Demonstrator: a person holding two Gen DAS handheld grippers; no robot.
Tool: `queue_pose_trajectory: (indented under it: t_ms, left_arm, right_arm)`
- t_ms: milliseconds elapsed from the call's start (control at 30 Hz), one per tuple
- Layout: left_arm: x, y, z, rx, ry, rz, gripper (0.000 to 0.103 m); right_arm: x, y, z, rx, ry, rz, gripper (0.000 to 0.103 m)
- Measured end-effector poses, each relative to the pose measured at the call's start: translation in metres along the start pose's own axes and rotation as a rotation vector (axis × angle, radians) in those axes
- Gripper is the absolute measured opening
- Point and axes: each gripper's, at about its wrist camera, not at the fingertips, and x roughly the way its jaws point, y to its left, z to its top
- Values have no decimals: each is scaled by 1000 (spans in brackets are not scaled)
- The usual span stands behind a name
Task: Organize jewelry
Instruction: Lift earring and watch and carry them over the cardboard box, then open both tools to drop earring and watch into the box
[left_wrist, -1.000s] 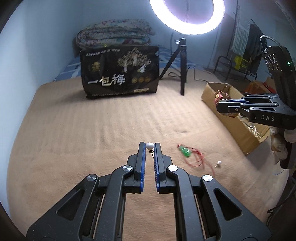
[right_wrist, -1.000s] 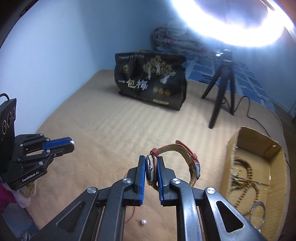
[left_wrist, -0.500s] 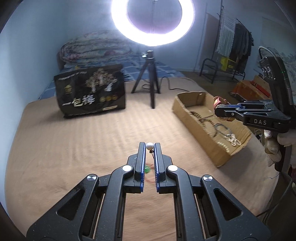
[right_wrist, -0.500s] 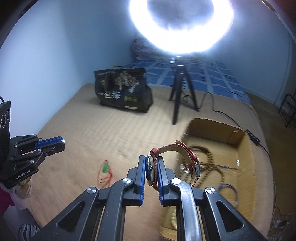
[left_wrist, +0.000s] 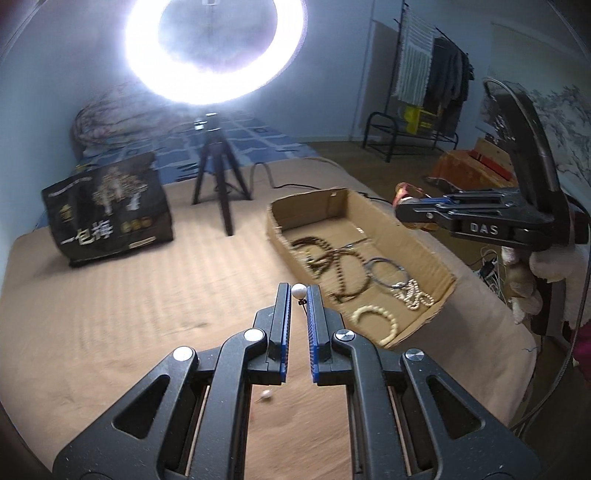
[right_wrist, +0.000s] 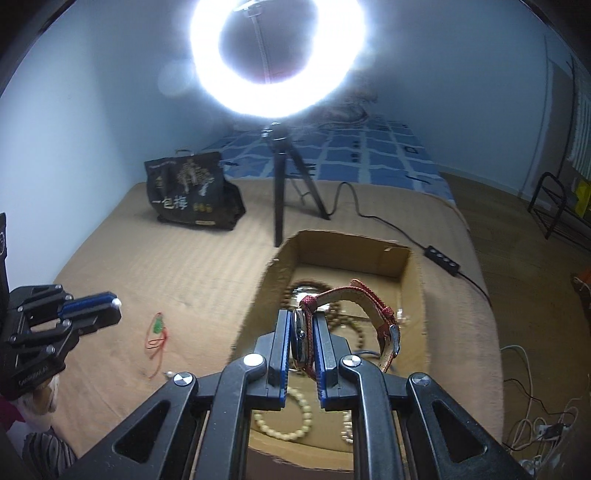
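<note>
Carrying 2 pieces to the cardboard box (right_wrist: 415, 295) on the bed (left_wrist: 110, 295).
The right gripper (right_wrist: 301, 332), clenched on a red-strapped watch (right_wrist: 354, 306), hangs over the box; the left gripper (left_wrist: 298, 299) pinches a pearl earring (left_wrist: 298, 291) just beside the box's near wall. Next, each must open above the box, near the bed's right edge.

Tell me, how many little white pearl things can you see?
2. One pearl earring is pinched at the tips of the left gripper. Another pearl earring lies on the tan blanket under that gripper. More may hide in the cardboard box.
</note>
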Motion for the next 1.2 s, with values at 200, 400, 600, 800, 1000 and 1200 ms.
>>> queue_pose_trajectory:
  t_ms: [200,400,600,800,1000,1200]
  left_arm:
    - [20,-24,8,15,9,-37,7]
    - [42,-39,12,15,25,-67,7]
    - [62,-48,14,12,46,-87,7]
    - [70,-54,14,25,55,-95,7]
    - [72,-57,15,40,56,-89,7]
    - [72,-59,15,51,68,-87,28]
  right_arm:
    - [5,-26,2,32,5,-11,9]
    - [21,-44,5,67,22,-2,10]
    - [40,-53,9,81,37,0,10]
    - [54,-52,11,78,49,1,10]
    - [58,-54,13,81,44,-1,14]
    - [55,-56,15,91,26,-23,46]
